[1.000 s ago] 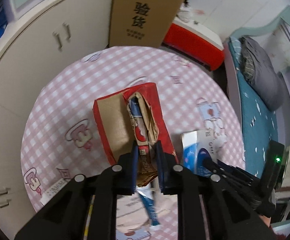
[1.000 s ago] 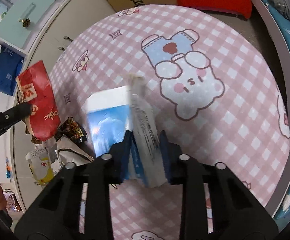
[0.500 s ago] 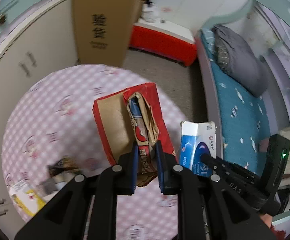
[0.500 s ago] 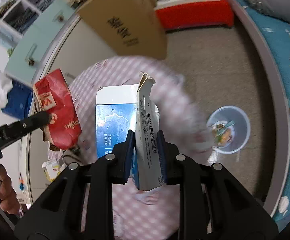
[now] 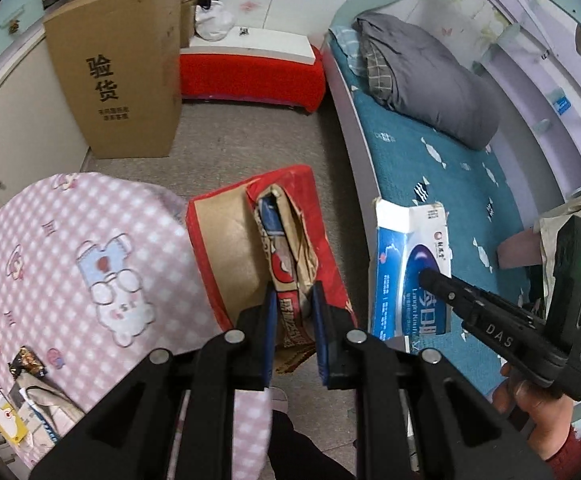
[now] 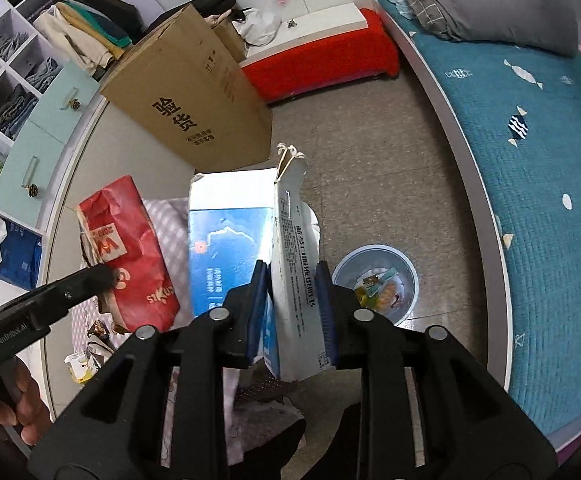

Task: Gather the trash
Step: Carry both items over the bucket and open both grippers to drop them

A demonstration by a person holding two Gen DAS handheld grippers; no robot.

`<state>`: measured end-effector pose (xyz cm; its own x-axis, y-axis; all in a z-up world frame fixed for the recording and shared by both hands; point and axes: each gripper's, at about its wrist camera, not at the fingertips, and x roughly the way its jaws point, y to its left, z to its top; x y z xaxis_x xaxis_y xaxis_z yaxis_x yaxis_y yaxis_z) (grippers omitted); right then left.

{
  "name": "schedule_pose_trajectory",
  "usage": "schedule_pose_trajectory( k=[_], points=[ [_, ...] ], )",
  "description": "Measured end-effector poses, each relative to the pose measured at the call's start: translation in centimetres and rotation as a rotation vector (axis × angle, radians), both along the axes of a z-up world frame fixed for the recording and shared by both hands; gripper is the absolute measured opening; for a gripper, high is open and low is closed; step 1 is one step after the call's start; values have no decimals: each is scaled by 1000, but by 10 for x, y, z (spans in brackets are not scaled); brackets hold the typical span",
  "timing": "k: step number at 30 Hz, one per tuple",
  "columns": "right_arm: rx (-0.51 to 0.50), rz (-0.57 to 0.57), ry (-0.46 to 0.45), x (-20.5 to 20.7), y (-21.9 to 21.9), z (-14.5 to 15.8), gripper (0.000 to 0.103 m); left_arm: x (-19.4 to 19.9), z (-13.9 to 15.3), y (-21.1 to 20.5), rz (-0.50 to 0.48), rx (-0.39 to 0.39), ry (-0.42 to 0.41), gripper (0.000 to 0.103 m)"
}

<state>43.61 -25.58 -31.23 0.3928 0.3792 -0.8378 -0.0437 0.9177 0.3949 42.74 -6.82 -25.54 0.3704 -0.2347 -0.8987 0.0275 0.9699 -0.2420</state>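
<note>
My left gripper [image 5: 292, 320] is shut on a crumpled red paper bag [image 5: 246, 232], held in the air past the table's edge. In the right wrist view the same bag [image 6: 130, 256] hangs at the left with the left gripper [image 6: 102, 276] on it. My right gripper [image 6: 292, 292] holds a torn blue and white carton [image 6: 226, 248] by its white side panel; its jaws are opening, with the panel still between the pads. A pale plastic bin [image 6: 374, 280] with wrappers inside stands on the floor just right of the carton. The left wrist view shows the carton [image 5: 406, 264] and right gripper [image 5: 426, 276].
The round table with a pink checked cloth [image 5: 70, 260] lies at the left, with wrappers [image 5: 26, 360] and a yellow carton [image 5: 6, 420] on it. A tall cardboard box [image 5: 118, 72], a red bench [image 5: 250, 68] and a bed with a teal cover [image 5: 450, 184] ring the floor.
Both grippers have swung off the table to the right with their loads, out over the floor. The bin has come into the right wrist view and now sits closer.
</note>
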Motion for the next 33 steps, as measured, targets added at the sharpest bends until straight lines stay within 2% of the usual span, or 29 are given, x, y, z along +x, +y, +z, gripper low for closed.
schedule_pose_trajectory(
  k=[1, 2, 3, 12, 33],
  points=[
    [6, 1, 6, 4, -2, -2, 32, 2, -1, -3, -2, 3, 2, 16],
    [3, 3, 18, 8, -6, -5, 57, 5, -1, -7, -3, 7, 5, 16],
    [-29, -11, 21, 11, -11, -8, 71, 7, -2, -12, -1, 16, 7, 16],
    [-34, -25, 38, 21, -42, -16, 71, 24, -16, -39, -23, 52, 46, 16],
    [22, -150, 6, 11, -108, -5, 76, 42, -27, -107, -146, 96, 86, 17]
  ],
)
